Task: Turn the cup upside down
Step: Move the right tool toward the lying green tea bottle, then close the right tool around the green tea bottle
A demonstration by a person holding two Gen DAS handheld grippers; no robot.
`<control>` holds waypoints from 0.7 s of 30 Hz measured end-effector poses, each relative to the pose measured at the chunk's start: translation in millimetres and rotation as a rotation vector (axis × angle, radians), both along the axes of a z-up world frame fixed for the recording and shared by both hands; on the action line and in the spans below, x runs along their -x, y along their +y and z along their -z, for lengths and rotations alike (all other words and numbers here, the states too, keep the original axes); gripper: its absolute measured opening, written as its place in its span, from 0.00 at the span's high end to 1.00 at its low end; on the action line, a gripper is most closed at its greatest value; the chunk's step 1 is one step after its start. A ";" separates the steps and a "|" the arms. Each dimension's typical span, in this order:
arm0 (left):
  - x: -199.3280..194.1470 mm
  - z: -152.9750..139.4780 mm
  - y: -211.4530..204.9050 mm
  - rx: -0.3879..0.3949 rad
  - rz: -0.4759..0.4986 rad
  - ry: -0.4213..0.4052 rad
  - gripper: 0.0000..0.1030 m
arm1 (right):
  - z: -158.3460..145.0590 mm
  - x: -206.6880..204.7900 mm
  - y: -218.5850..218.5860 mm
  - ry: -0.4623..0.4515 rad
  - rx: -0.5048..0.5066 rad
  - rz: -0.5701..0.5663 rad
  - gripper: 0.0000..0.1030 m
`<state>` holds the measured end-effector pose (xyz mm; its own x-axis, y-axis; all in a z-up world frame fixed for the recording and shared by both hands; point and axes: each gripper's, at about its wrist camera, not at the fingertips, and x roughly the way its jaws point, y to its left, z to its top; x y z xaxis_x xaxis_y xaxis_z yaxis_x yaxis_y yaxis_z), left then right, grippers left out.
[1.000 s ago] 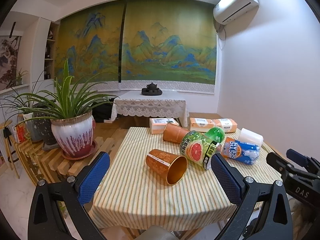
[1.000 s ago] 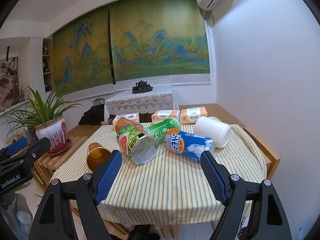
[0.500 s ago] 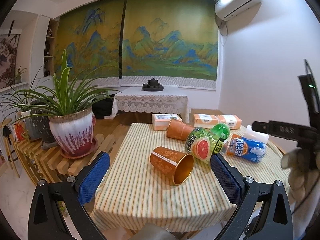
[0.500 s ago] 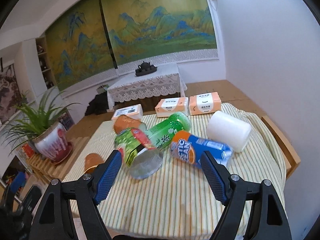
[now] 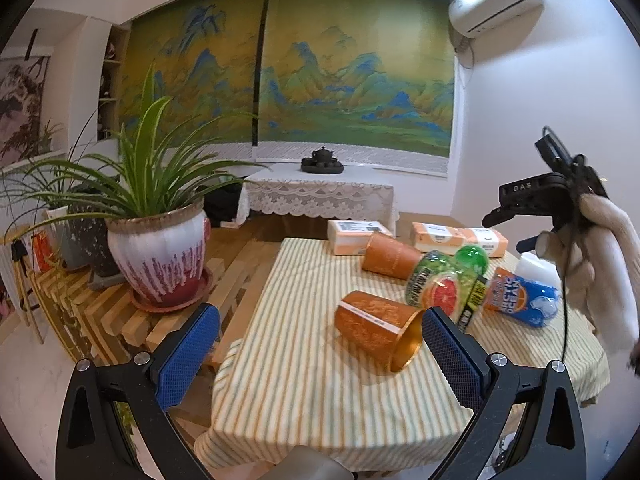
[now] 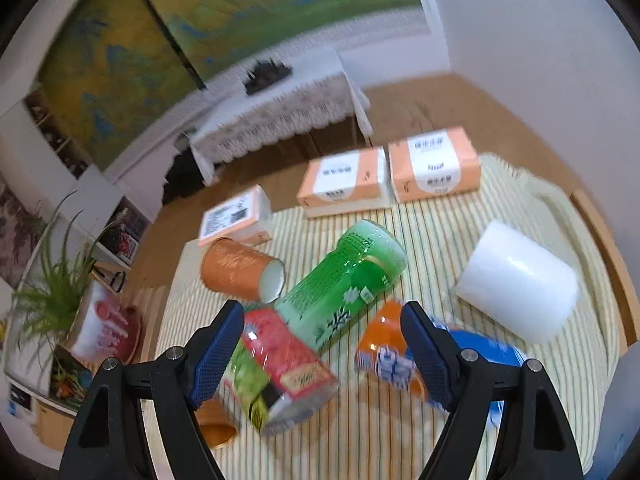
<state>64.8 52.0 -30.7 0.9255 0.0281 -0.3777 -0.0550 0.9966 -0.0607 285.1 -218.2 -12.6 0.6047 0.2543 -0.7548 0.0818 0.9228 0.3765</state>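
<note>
Several cups lie on their sides on the striped tablecloth (image 5: 304,392). A copper cup with a gold inside (image 5: 378,330) lies nearest my left gripper (image 5: 320,356), which is open and empty just short of it. A second orange cup (image 6: 240,270) lies further back. A green cup (image 6: 344,284), a grapefruit-print cup (image 6: 280,364), an orange-and-blue cup (image 6: 400,360) and a white cup (image 6: 520,284) lie close together. My right gripper (image 6: 322,348) is open and empty above the cluster, looking down; it also shows in the left wrist view (image 5: 532,204).
Three tissue boxes (image 6: 434,164) lie along the table's far edge. A potted plant (image 5: 160,248) stands on a slatted wooden bench left of the table. A lace-covered side table (image 5: 320,196) stands behind. A white wall is to the right.
My right gripper has risen and moved forward over the cups, tilting down. My left gripper has shifted left and closer to the copper cup. No object has moved.
</note>
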 end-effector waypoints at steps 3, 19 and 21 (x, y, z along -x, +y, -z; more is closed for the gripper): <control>-6.3 4.7 9.4 0.016 -0.012 0.008 0.01 | 13.4 -29.8 -3.7 0.112 -0.024 0.015 0.38; -32.1 30.5 52.5 0.077 -0.070 0.049 0.01 | 73.6 -102.1 -5.2 0.417 -0.137 0.155 0.40; -33.8 33.5 56.1 0.080 -0.077 0.055 0.01 | 73.5 -107.1 -3.8 0.427 -0.139 0.160 0.40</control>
<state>98.6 108.1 -64.1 0.8996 0.0664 -0.4315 -0.1371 0.9814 -0.1347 392.2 -222.0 -86.1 0.2871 0.2998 -0.9098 0.3930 0.8292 0.3973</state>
